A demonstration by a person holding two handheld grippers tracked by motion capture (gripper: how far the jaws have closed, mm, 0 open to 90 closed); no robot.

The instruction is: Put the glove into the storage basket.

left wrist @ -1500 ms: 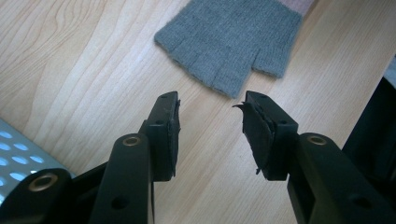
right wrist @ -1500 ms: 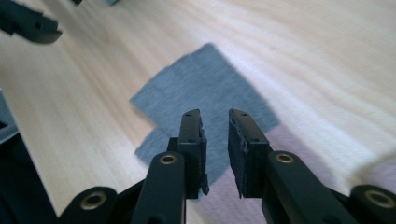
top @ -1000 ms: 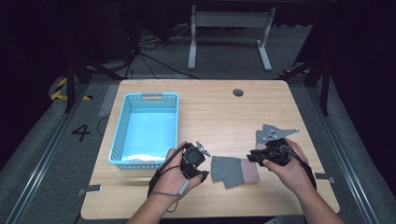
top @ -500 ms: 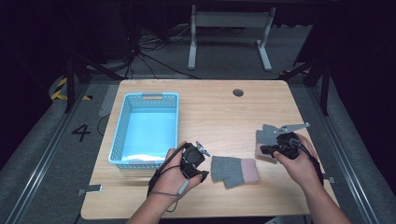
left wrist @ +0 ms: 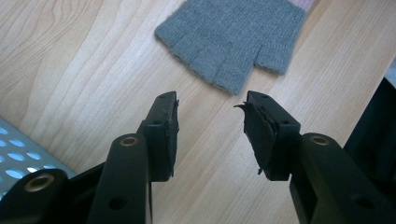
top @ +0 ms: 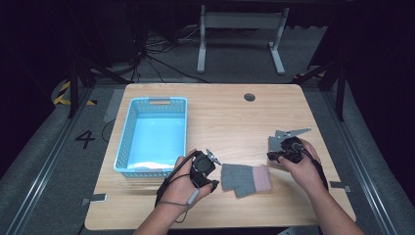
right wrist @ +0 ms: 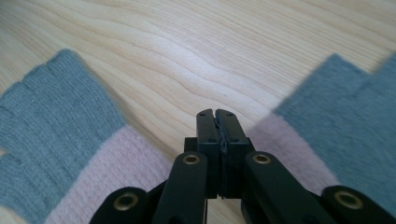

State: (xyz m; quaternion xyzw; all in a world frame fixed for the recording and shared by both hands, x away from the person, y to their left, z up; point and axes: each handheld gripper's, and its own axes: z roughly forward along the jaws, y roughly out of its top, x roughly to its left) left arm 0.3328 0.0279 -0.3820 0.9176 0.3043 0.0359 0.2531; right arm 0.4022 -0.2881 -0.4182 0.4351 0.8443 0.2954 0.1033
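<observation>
High view: we see a grey glove [top: 245,178] with a pink cuff lying flat at lower centre of the table [top: 230,117], between the left gripper [top: 211,169] and right gripper [top: 275,155]; a blue basket [top: 126,147] sits left.

Left gripper view: our jaws are spread and empty, the glove [left wrist: 233,39] at top centre. We judge the grasp is not yet made; next, advance and close.

Right gripper view: jaws pressed together on nothing; it adds a second glove [right wrist: 348,126] at right.
</observation>
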